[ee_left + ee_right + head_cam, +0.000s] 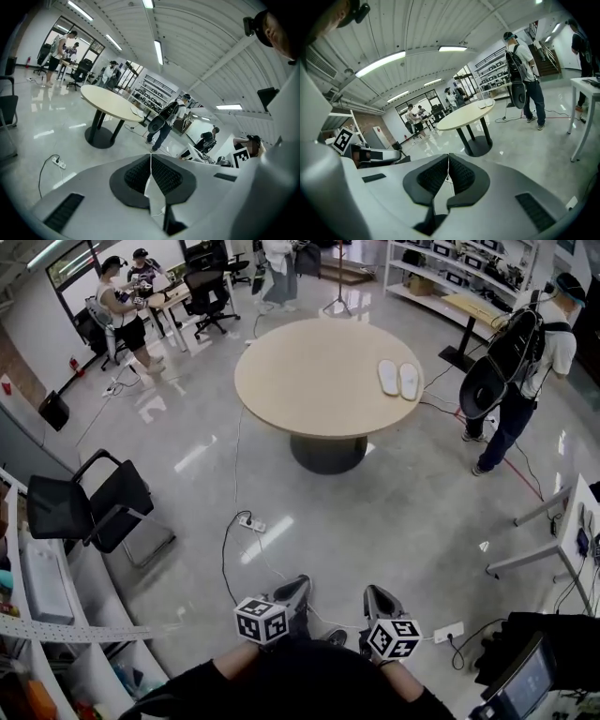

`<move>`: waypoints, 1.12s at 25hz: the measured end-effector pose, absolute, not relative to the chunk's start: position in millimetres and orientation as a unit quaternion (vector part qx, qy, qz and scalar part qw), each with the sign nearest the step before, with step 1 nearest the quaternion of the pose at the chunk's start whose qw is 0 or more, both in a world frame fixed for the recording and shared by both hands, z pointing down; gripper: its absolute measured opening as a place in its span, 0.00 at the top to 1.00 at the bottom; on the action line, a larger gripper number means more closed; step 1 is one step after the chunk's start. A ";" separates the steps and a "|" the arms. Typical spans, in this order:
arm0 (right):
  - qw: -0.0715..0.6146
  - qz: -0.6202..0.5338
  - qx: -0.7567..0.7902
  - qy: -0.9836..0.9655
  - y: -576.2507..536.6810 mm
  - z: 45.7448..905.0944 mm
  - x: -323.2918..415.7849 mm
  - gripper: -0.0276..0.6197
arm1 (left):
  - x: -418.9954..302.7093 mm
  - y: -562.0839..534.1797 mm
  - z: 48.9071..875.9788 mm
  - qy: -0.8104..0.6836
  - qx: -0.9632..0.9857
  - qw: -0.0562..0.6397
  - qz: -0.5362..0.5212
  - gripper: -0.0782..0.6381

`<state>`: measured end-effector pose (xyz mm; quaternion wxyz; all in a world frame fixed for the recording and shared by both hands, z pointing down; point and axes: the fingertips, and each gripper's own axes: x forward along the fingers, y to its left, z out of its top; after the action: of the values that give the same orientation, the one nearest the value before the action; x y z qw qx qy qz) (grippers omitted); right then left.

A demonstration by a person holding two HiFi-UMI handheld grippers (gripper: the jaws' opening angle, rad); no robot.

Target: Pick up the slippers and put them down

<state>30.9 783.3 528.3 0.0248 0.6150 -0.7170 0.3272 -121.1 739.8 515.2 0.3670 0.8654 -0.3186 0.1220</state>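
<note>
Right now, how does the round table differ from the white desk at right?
The round table has a beige top on one dark central base; the white desk has thin slanted legs. The table bears white slippers; the desk bears dark devices. Both stand on the glossy floor.

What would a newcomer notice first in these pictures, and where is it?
A big round table stands in the middle of the shiny floor, with a pair of white slippers lying side by side near its right edge. At the bottom of the head view, the left gripper and right gripper are far from it, jaws shut and empty.
</note>
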 end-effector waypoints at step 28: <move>-0.003 0.312 0.719 -0.621 503.6 532.1 151.6 0.93 | 11.7 417.5 526.2 -0.189 0.910 0.339 0.147 0.86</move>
<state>151.6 503.6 532.1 -0.0027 0.7189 -0.6212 0.3119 11.7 417.5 526.2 0.3394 0.9097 -0.1889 0.1470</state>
